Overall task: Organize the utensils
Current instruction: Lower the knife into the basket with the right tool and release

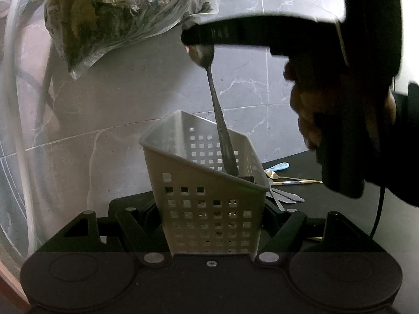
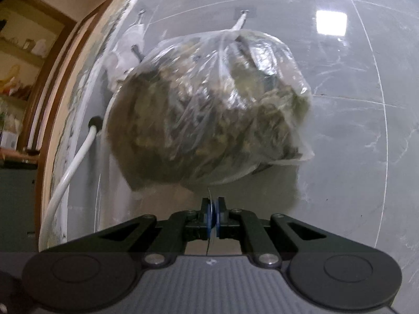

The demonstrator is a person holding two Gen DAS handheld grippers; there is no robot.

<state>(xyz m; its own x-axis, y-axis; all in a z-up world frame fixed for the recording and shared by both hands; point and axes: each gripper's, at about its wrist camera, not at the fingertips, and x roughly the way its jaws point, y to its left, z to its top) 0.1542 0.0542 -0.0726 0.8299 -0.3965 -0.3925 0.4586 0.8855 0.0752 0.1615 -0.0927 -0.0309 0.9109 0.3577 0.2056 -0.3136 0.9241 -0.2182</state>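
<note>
**Visitor:** Spoon (image 1: 213, 99) first, where is it?

**Onlooker:** Hanging bowl-up, handle-down. The right gripper (image 1: 199, 39) has its jaws pressed nearly together on the bowl, at twelve o'clock above the caddy (image 1: 204, 196). The handle tip is already inside the back of the caddy, leaning slightly.

**Visitor:** And the caddy?

**Onlooker:** A white perforated plastic holder, tilted. The left gripper (image 1: 209, 225) has its jaws closed against the caddy's two sides, gripping it low down.

**Visitor:** Anything else about?

**Onlooker:** More utensils (image 1: 285, 183) lie on the dark counter (image 1: 327, 209) at three o'clock from the caddy. A clear bag (image 2: 209, 115) of something greenish hangs on the tiled wall (image 1: 262, 83) at eleven o'clock.

**Visitor:** What might go wrong?

**Onlooker:** I'd guess the smooth, curved bowl gives a poor hold, so the spoon could swivel or slip. Released while the caddy leans, it might clatter against the rim or tip the light holder. The raised gripper is also near that bag and could brush it.
</note>
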